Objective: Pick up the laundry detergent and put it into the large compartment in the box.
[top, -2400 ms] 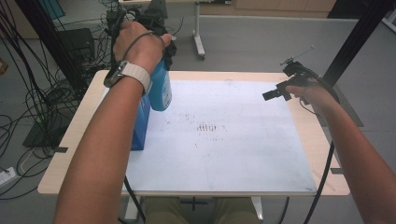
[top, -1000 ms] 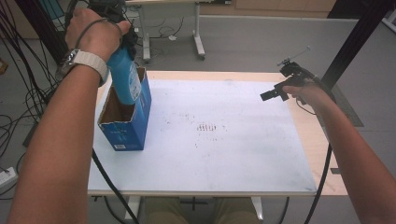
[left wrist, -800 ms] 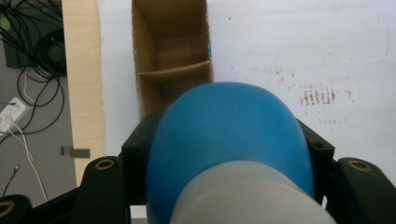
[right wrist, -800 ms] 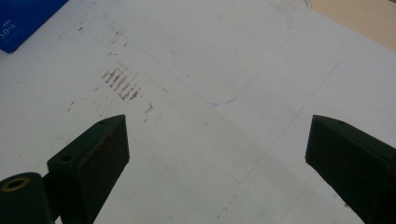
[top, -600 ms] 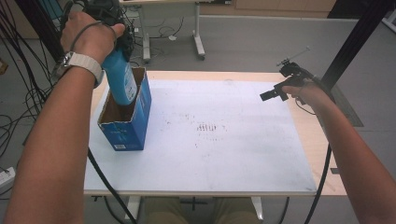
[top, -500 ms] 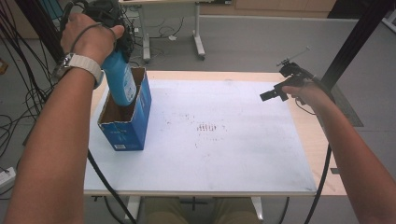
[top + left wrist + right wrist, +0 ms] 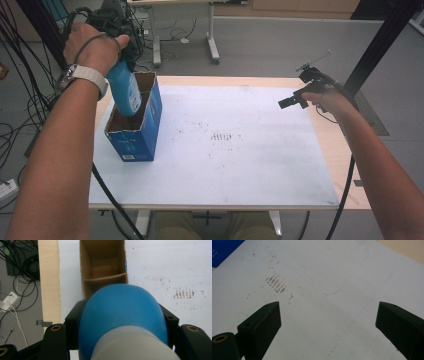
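A blue bottle [image 7: 124,88] with a pale cap end [image 7: 130,345] hangs base-down, its lower part inside the open top of a blue cardboard box [image 7: 136,135]. My left gripper [image 7: 120,325] is shut on the bottle's body, both black jaws pressing its sides. In the left gripper view the box's brown inside with a cardboard divider [image 7: 105,277] lies just beyond the bottle. My right gripper [image 7: 292,102] hovers at the table's right side over the white sheet [image 7: 240,150]. It stands open [image 7: 328,320] with nothing between its jaws.
The white sheet covers most of the wooden table [image 7: 335,150] and bears brown smudges [image 7: 222,136]. Cables and table legs [image 7: 210,40] lie on the grey floor beyond. A black post [image 7: 380,45] rises at the right.
The left hand has brought the bottle down, so its base now sits lower in the box's open top. The right hand has stayed put.
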Demonstrator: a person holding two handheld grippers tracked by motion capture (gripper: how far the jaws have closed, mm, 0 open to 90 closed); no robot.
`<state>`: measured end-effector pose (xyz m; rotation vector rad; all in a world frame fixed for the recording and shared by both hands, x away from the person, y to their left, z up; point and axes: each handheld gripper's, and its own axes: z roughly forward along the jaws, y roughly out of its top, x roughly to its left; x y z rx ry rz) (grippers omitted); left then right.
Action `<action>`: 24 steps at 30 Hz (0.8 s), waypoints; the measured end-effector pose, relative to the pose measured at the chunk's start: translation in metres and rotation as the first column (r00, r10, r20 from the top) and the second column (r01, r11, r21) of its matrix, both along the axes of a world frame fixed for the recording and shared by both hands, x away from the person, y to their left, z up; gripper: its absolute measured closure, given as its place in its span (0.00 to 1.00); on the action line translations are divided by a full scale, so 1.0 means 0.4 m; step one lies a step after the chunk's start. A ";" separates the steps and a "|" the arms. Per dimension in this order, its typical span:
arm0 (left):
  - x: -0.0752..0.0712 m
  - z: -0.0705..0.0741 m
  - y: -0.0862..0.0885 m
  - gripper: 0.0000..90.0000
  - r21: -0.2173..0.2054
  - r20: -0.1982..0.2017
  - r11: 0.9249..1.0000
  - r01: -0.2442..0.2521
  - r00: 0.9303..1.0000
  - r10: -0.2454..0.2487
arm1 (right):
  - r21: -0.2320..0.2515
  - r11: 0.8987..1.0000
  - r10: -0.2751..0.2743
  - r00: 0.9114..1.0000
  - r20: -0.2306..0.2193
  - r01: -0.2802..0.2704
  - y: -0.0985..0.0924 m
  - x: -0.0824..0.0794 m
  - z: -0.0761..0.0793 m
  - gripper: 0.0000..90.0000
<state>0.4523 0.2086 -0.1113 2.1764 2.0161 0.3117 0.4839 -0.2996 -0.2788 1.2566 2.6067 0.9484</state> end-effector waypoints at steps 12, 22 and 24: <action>0.007 -0.044 0.015 0.44 -0.001 -0.014 1.000 -0.004 1.000 0.004 | -0.003 1.000 -0.003 1.000 -0.003 0.003 0.000 0.000 -0.002 0.07; 0.012 -0.083 0.018 0.43 0.001 -0.036 1.000 0.004 0.999 -0.004 | -0.001 1.000 -0.005 1.000 -0.003 0.005 -0.003 -0.001 -0.003 0.07; 0.013 -0.092 0.019 0.43 -0.001 -0.038 1.000 0.003 0.999 -0.003 | -0.001 1.000 -0.006 1.000 -0.003 0.006 -0.004 -0.002 -0.003 0.07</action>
